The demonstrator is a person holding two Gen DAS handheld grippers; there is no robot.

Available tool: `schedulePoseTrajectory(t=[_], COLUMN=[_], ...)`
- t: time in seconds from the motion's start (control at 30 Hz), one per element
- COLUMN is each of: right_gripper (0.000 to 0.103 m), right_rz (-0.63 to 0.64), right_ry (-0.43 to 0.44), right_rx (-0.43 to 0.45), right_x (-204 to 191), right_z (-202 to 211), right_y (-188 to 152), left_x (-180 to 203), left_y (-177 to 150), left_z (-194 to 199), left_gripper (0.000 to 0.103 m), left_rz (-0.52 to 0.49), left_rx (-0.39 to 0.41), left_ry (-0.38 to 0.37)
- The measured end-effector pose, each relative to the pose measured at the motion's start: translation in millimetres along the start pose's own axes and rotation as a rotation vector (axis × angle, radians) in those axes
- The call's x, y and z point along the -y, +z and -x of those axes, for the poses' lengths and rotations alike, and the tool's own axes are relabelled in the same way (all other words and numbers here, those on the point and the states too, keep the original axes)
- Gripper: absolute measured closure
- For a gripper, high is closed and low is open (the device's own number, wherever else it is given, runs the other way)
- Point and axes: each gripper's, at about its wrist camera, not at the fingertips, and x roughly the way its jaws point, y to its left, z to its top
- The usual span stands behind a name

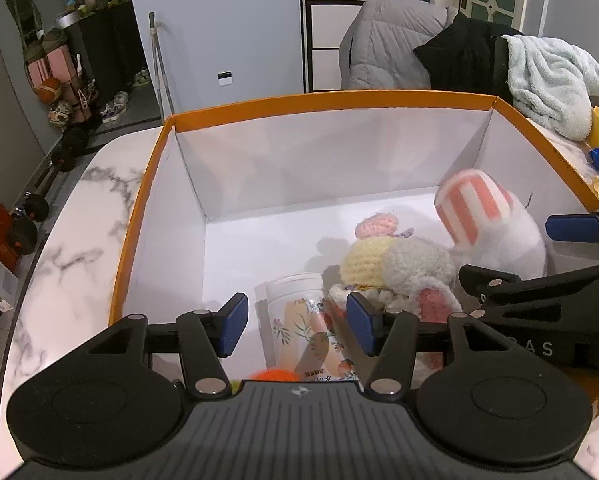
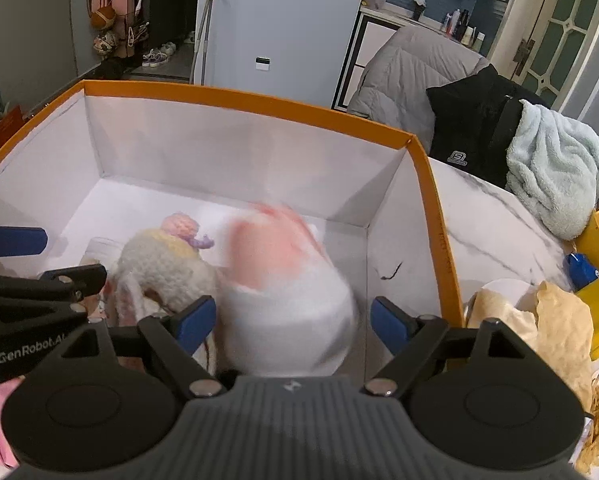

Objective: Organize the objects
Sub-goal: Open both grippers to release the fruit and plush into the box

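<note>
- My left gripper (image 1: 295,326) is hanging open astride the floral cup (image 1: 303,320), pads clear.
- My right gripper (image 2: 291,322) is gaping around the blurred white-and-pink plush (image 2: 287,300), untouched.
- Both are lying in the orange-rimmed box (image 1: 147,184), near right.

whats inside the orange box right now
Inside the orange box: a floral plastic cup lying on its side, a crocheted doll, and a blurred white plush with pink stripes. Whatever lies beneath the toys is covered.
</note>
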Motion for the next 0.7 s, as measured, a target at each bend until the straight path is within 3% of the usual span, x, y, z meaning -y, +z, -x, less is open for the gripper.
schedulePoseTrajectory(t=[0.37, 0.47, 0.7], right_gripper=[0.017, 0.017, 0.015], right_rz=[-0.018, -0.026, -0.03], right_ry=[-0.007, -0.01, 0.001], right_rx=[0.023, 0.038, 0.078], right_x=[5, 6, 3], right_z=[17, 25, 48], right_y=[1, 4, 9], left_x=[0, -2, -10], left_y=[2, 3, 5], left_z=[16, 24, 40], left_gripper=[0.034, 0.024, 0.023], left_rz=[-0.008, -0.01, -0.001], left_rx=[0.03, 0.053, 0.079], left_ry=[-0.014, 0.013, 0.018])
